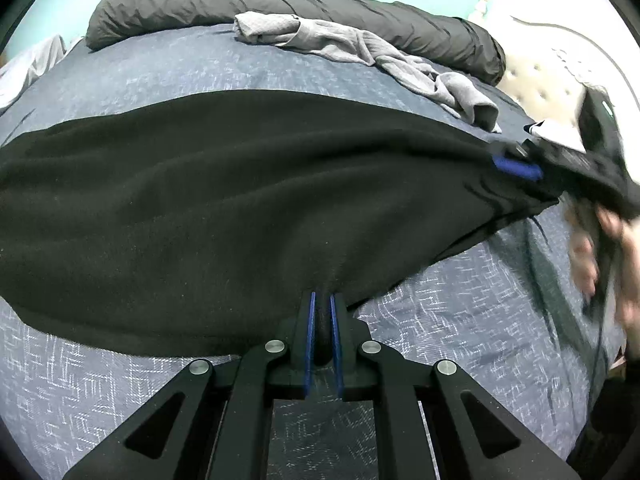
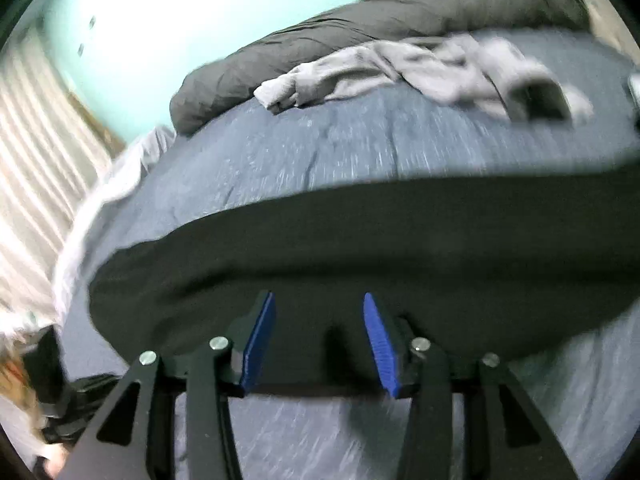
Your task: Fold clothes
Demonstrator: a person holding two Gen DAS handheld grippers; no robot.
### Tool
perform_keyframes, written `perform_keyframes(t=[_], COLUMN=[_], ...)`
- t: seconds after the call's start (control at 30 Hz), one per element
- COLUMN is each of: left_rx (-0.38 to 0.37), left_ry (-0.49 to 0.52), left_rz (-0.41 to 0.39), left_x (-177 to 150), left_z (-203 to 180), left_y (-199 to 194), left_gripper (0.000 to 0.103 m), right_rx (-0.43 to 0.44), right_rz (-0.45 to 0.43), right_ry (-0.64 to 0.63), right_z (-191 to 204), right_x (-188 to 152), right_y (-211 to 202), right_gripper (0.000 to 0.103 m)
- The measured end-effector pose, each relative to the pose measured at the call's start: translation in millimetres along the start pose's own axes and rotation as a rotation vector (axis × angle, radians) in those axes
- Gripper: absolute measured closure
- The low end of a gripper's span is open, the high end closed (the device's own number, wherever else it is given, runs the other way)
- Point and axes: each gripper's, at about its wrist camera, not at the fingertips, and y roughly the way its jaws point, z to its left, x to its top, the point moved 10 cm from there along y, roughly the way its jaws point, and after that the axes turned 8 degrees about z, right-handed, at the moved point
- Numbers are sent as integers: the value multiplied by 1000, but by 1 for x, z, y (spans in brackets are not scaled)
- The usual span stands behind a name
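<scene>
A black garment (image 1: 224, 208) lies spread across the blue patterned bed cover (image 1: 460, 304). My left gripper (image 1: 322, 296) is shut on its near edge, with a fold of black cloth pinched between the blue pads. My right gripper (image 2: 318, 296) stands with its jaws apart over the garment's (image 2: 360, 248) near edge. Both of its blue pad faces show bare, with cloth lying between them. In the left wrist view my right gripper (image 1: 516, 168) sits at the garment's right end, where creases run toward it.
A crumpled grey garment (image 1: 360, 52) lies farther back on the bed, in front of a rolled dark grey duvet (image 1: 280, 4). A tufted headboard (image 1: 540, 76) is at the right. A person's blurred hand (image 1: 600, 248) holds the right gripper. Striped blinds (image 2: 36, 152) are off the bed's left side.
</scene>
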Motion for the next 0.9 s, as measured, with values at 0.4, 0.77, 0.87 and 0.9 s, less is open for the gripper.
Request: perform_keyframes(t=[0.4, 0.77, 0.87, 0.9], left_rx=[-41, -46, -43, -42], left_ry=[-23, -21, -21, -22], left_rz=[4, 9, 10, 11], left_x=[0, 1, 0, 0], left_z=[4, 5, 5, 5], left_y=[1, 2, 3, 3], left_gripper=[95, 95, 95, 95], right_rx=[-185, -114, -107, -110], right_rz=[251, 310, 300, 290], right_ry=[-372, -425, -432, -436], right_z=[-14, -17, -17, -16], right_x=[73, 62, 64, 67], right_y=[79, 95, 91, 89], right_gripper=[56, 99, 100, 100])
